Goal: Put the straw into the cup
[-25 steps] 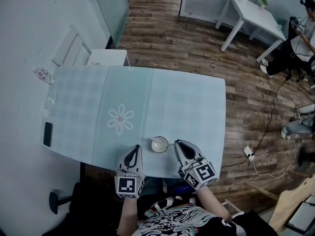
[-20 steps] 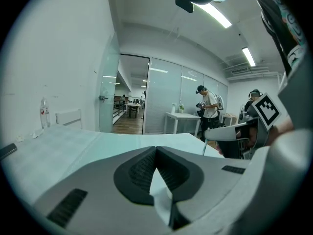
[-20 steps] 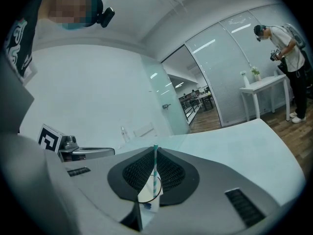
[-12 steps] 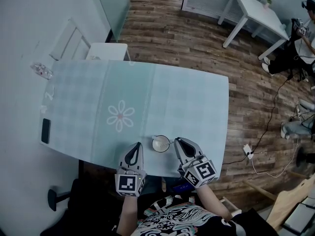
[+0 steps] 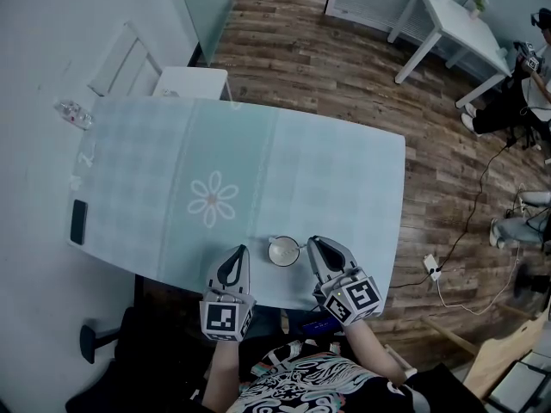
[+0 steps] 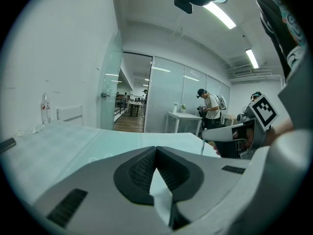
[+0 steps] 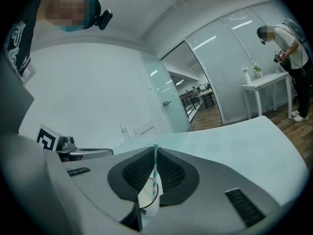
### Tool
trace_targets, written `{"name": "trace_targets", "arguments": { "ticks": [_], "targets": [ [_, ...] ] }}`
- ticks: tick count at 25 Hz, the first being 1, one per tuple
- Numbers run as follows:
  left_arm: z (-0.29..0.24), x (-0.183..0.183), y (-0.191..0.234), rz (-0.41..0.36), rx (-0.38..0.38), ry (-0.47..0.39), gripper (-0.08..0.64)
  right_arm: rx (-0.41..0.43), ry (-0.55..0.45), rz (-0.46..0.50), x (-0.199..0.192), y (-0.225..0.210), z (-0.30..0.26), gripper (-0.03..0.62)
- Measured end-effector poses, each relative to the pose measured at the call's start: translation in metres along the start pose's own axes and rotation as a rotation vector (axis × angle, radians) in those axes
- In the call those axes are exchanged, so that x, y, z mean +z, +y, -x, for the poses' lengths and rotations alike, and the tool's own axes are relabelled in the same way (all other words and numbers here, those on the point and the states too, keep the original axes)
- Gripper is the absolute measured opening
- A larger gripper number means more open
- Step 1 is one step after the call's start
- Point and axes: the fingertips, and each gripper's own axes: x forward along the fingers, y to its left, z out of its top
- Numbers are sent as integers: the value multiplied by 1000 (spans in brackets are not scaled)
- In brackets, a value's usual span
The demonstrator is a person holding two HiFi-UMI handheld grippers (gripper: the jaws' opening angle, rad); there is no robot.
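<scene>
The right gripper [image 7: 155, 150] is clamped shut on the striped straw [image 7: 155, 166], just beside the cup [image 5: 281, 251] at the near edge of the table [image 5: 336, 170]. The left gripper [image 6: 156, 150], on the cup's other side, is closed with nothing in it. To do this well, bring the straw's lower end over the rim, lower it inside, and only then let go.

One cup [image 5: 281, 251], one straw [image 7: 155, 164], one phone [image 5: 78, 222], one bottle [image 5: 74, 114].

Left: grey two-jaw left gripper [image 5: 238, 249], lower centre of frame, jaws pressed together.
Right: grey two-jaw right gripper [image 5: 312, 241], alongside, jaws pinching teal-striped paper straw [image 7: 155, 163].
</scene>
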Motion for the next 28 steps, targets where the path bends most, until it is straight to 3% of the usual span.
{"name": "trace_targets", "arguments": {
  "ticks": [28],
  "targets": [
    [-6,0,-2,-2,-3,-7,11,-14,-13,-57,2,-5,-5,29]
  ]
}}
